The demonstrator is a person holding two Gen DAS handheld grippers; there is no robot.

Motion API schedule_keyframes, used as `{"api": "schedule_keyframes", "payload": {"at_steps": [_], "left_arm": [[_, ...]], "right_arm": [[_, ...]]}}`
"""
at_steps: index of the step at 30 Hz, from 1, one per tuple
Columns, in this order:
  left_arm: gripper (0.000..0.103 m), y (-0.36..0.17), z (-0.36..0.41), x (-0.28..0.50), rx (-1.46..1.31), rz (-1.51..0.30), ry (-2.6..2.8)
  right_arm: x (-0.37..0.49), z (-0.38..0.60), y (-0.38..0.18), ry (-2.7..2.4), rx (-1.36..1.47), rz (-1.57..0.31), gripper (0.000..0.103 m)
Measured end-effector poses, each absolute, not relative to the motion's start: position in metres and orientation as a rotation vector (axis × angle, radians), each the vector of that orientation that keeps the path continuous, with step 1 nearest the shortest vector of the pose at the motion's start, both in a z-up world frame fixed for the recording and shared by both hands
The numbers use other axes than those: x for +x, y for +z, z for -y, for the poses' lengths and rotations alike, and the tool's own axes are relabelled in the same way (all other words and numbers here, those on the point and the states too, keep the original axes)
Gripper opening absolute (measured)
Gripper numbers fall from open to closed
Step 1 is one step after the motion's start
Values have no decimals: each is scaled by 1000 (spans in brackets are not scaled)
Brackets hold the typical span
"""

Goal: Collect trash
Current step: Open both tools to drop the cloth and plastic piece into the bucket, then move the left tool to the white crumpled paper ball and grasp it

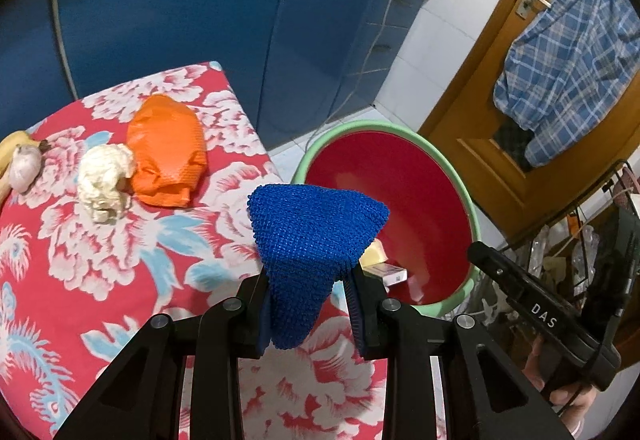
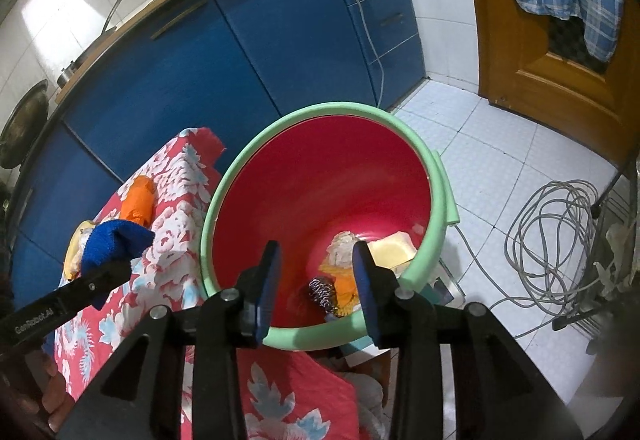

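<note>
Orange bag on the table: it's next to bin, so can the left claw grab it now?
Probably not yet: the left claw is shut on the blue cloth. The path to the orange bag looks clear otherwise.

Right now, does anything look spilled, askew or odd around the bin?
Nothing spilled. One oddity: garlic and a banana lie among the trash on the table. They look whole, maybe not waste.
</note>
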State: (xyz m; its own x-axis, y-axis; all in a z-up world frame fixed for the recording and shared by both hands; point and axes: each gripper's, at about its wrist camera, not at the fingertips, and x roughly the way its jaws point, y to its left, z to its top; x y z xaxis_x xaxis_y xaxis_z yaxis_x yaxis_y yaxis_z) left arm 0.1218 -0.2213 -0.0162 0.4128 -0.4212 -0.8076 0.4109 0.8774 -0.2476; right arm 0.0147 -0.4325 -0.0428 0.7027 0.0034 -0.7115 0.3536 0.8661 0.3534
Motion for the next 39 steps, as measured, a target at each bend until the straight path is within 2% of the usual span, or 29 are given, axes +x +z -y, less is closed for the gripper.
{"api": "schedule_keyframes", "payload": {"at_steps": [9, 16, 18, 27, 39], "left_arm": [[35, -22, 248, 124, 38, -1009, -569], [61, -21, 264, 122, 68, -985, -634], [65, -21, 267, 122, 76, -985, -629], [66, -19, 252, 127, 76, -972, -576], [66, -3, 191, 152, 74, -905, -409]], "right_arm": [[12, 439, -44, -216, 511, -770, 39], [8, 443, -42, -225, 514, -764, 39], [8, 443, -42, -224, 515, -763, 39], [7, 439, -38, -212, 510, -761, 39], [15, 418, -25, -167, 480, -745, 40]]}}
